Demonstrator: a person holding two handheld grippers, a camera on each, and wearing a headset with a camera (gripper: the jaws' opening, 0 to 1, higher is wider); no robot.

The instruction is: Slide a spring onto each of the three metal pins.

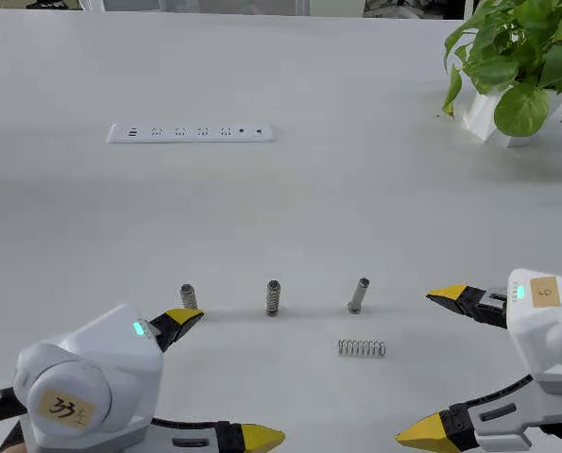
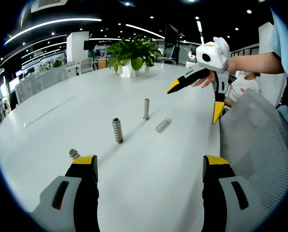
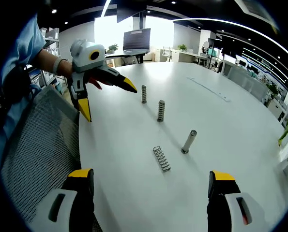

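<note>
White table (image 1: 375, 189) runs across the head view, with a power strip (image 1: 190, 133) at eleven o'clock and a potted plant (image 1: 517, 66) at one o'clock. Low in the centre stand three pins in a row. The left pin (image 1: 188, 296) and the middle pin (image 1: 273, 297) each already carry a spring. The bare pin (image 1: 358, 295) at the three o'clock end has none and appears to lean a little. The loose spring (image 1: 361, 348) lies flat on the table just beside that pin, at about six o'clock from it.

The left gripper (image 1: 222, 377) sits at seven o'clock with its jaws spread wide and nothing between them, its upper tip close to the left pin. The right gripper (image 1: 432, 363) sits at four o'clock, equally wide and empty, and is the nearer one to the loose spring.

I judge two thirds done. The risks lie in the pickup and the threading. A thin coil pinched off-centre could squirt out or roll away. A jaw tip brushing the bare pin could tip it over, and the left tip could likewise knock the left pin.
</note>
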